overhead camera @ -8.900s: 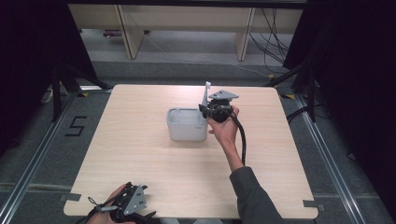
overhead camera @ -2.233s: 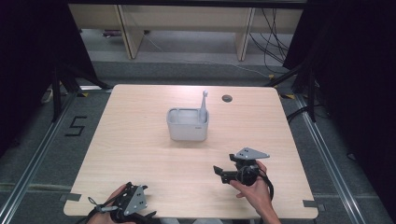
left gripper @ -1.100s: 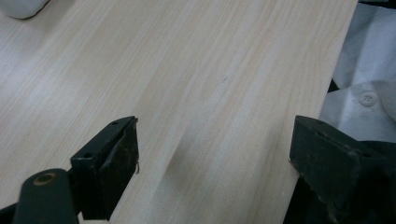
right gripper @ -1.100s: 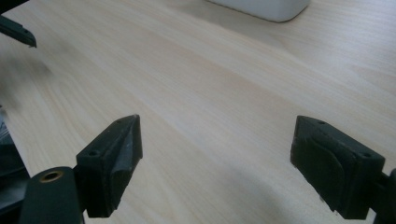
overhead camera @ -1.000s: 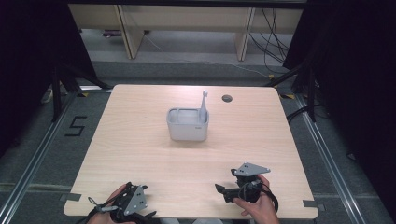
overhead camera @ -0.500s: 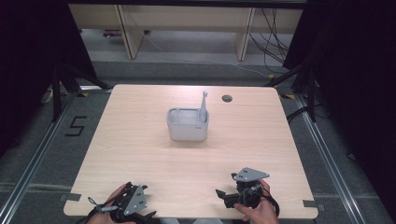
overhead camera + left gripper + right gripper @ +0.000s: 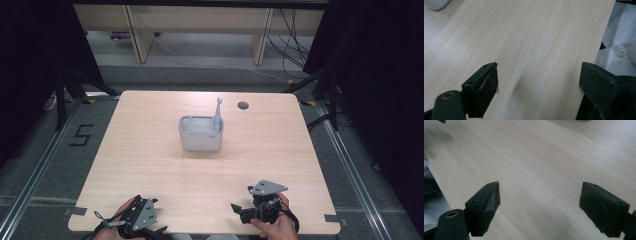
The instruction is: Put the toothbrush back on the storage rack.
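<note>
The wooden table (image 7: 150, 150) lies under both my tongs, the grey container (image 7: 201, 133) stands well ahead of them and between their lines with a grey utensil (image 7: 218, 111) upright in its right corner, and my right gripper (image 7: 241, 212) and left gripper (image 7: 156, 231) rest at the near edge, jaws wide apart, holding nothing.
</note>
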Action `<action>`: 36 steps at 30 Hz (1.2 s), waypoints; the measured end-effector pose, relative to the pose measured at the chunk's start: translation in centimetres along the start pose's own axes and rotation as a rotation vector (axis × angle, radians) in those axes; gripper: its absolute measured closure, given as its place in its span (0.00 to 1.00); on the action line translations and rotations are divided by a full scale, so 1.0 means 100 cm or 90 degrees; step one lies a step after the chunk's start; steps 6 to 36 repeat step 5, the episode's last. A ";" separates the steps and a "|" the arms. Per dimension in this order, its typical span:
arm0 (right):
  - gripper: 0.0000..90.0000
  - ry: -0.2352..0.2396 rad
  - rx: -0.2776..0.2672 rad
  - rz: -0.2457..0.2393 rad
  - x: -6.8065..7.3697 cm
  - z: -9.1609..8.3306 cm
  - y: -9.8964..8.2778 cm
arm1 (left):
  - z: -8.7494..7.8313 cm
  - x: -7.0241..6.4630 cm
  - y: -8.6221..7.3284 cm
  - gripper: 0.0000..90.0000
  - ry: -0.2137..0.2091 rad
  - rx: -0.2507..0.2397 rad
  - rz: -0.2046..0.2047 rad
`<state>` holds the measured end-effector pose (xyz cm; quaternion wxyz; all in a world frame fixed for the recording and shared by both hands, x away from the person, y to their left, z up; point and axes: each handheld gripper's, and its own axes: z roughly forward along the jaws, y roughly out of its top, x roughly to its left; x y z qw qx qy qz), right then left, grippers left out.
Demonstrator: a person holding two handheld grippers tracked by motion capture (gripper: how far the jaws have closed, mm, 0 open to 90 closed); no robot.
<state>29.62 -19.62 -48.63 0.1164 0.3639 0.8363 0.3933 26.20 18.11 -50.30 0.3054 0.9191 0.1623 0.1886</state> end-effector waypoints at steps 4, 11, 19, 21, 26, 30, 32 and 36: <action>0.20 0.005 0.000 0.000 0.000 0.001 0.000 | 0.000 0.000 0.000 0.17 0.001 0.001 0.002; 0.20 0.005 0.001 0.000 0.000 0.001 0.000 | 0.000 0.000 0.000 0.17 0.000 0.001 0.001; 0.20 0.005 0.001 0.000 0.000 0.001 0.000 | 0.000 0.000 0.000 0.17 0.000 0.001 0.001; 0.20 0.005 0.001 0.000 0.000 0.001 0.000 | 0.000 0.000 0.000 0.17 0.000 0.001 0.001; 0.20 0.005 0.001 0.000 0.000 0.001 0.000 | 0.000 0.000 0.000 0.17 0.000 0.001 0.001; 0.20 0.005 0.001 0.000 0.000 0.001 0.000 | 0.000 0.000 0.000 0.17 0.000 0.001 0.001; 0.20 0.005 0.001 0.000 0.000 0.001 0.000 | 0.000 0.000 0.000 0.17 0.000 0.001 0.001; 0.20 0.005 0.001 0.000 0.000 0.001 0.000 | 0.000 0.000 0.000 0.17 0.000 0.001 0.001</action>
